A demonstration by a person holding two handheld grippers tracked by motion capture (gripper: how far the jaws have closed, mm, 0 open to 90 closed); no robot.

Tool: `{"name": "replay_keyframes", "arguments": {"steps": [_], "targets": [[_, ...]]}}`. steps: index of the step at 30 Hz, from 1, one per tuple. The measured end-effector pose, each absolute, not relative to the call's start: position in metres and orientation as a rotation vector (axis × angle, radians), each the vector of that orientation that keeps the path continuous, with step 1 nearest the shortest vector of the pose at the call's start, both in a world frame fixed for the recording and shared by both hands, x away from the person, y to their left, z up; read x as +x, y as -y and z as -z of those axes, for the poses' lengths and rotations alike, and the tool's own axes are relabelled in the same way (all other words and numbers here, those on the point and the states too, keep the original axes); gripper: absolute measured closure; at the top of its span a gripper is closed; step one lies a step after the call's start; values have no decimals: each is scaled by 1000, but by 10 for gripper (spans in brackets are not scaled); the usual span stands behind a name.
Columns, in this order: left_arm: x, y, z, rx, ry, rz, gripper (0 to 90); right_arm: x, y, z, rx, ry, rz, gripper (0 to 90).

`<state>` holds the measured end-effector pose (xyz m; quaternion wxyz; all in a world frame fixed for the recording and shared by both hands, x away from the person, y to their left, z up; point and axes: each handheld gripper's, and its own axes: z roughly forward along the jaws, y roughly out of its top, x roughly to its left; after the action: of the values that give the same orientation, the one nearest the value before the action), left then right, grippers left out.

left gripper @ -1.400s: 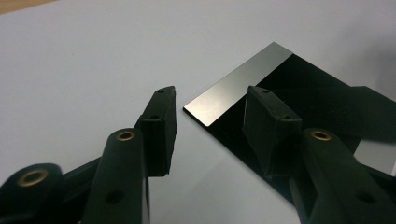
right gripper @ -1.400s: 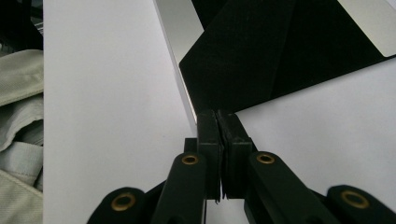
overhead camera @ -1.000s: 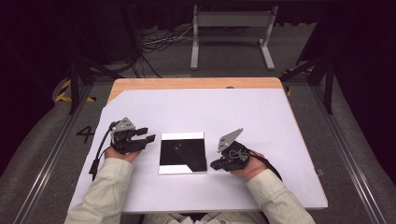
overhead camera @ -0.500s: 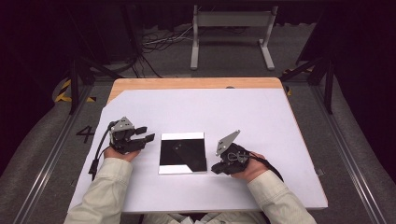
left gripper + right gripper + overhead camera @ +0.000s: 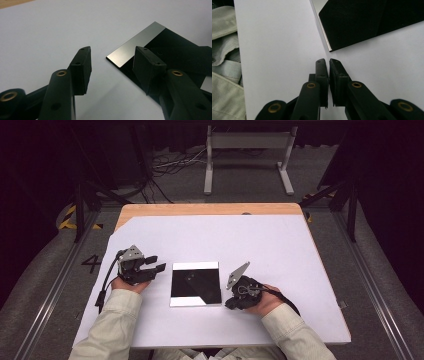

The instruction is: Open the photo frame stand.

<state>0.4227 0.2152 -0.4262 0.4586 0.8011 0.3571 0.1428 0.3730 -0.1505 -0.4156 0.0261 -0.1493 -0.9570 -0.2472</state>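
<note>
A square mirror-like plate (image 5: 195, 283) is laid flat on the white sheet (image 5: 280, 250) near the person's edge, between the two grippers, presumably so that either can reach it. The left gripper (image 5: 154, 265) is held just beside its left edge with jaws spread, empty. The right gripper (image 5: 328, 65) is kept clenched on nothing, aimed at the plate's near corner.

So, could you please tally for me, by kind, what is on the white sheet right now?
Glossy black square plate: 1
Handheld tools: 2, the left tool and the right tool
Total: 3
</note>
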Motion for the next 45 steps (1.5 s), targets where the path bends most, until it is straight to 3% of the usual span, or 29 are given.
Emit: {"name": "replay_keyframes", "arguments": {"steps": [45], "targets": [[420,-218,428,1991,-890,-356,474,378,139,415,-529,2974,762,894]]}}
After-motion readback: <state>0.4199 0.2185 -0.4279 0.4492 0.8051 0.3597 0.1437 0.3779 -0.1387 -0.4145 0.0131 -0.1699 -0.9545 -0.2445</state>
